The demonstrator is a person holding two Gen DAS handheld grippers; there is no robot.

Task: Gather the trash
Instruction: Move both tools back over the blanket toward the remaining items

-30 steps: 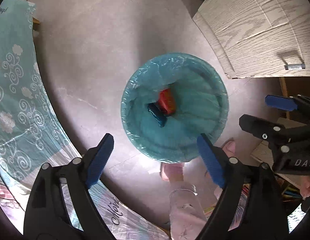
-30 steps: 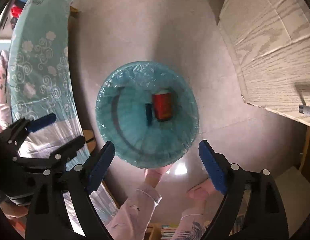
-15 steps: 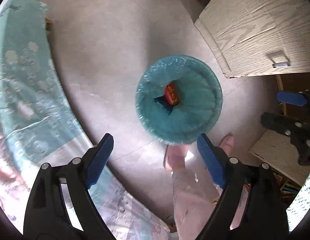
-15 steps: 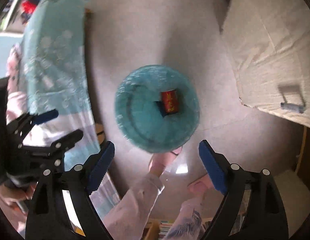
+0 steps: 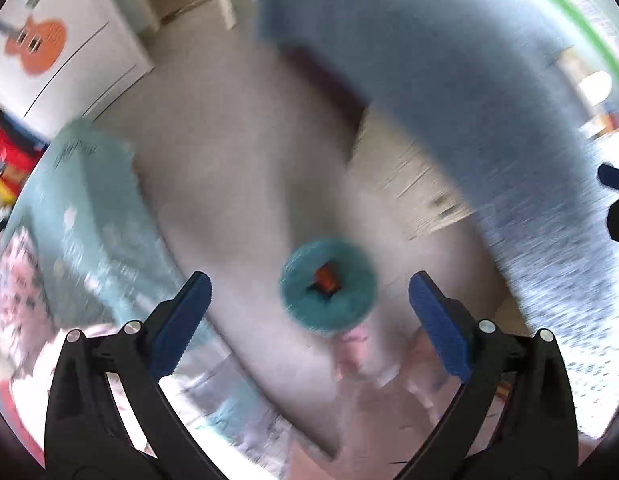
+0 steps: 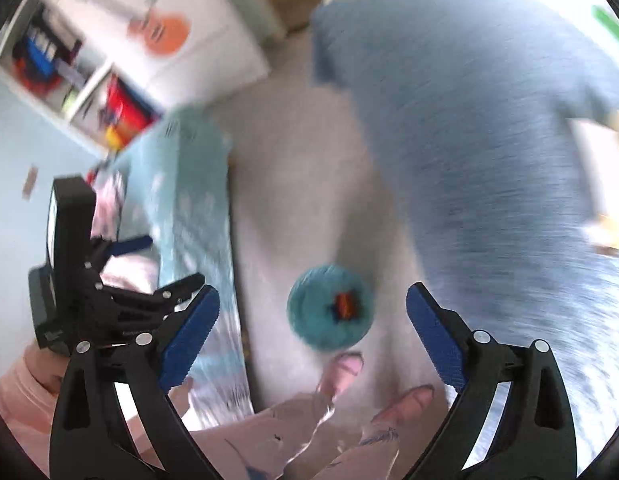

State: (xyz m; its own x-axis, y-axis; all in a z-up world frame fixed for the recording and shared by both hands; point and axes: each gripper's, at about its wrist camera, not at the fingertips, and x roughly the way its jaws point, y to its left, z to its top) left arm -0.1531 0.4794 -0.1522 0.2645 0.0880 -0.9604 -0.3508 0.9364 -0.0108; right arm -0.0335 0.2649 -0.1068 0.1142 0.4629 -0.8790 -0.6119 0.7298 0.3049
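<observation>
Both claws are spread wide with nothing between the blue pads. The left claw (image 5: 309,320) and right claw (image 6: 312,330) are each held high, pointing steeply down at the floor, side by side; the left one shows up at the left edge of the right wrist view, gripped in a pink-sleeved hand.

Straight below, framed between the pads in both views, sits the trash bin (image 5: 328,295), a round thing lined with a teal plastic bag. It stands on the grey floor (image 5: 237,184), just in front of the person's feet. Inside there's a red wrapper (image 5: 326,276) with something dark next to it, too blurred to name.

My guess on handling: wrappers like that are light, crinkly and a bit slippery, so pinch a folded edge, not the flat face. The bag liner is thin and soft, would tear if snagged. The bed with the teal cover (image 5: 89,208) runs along the left, a blue-grey blurred surface (image 5: 469,80) on the right.
</observation>
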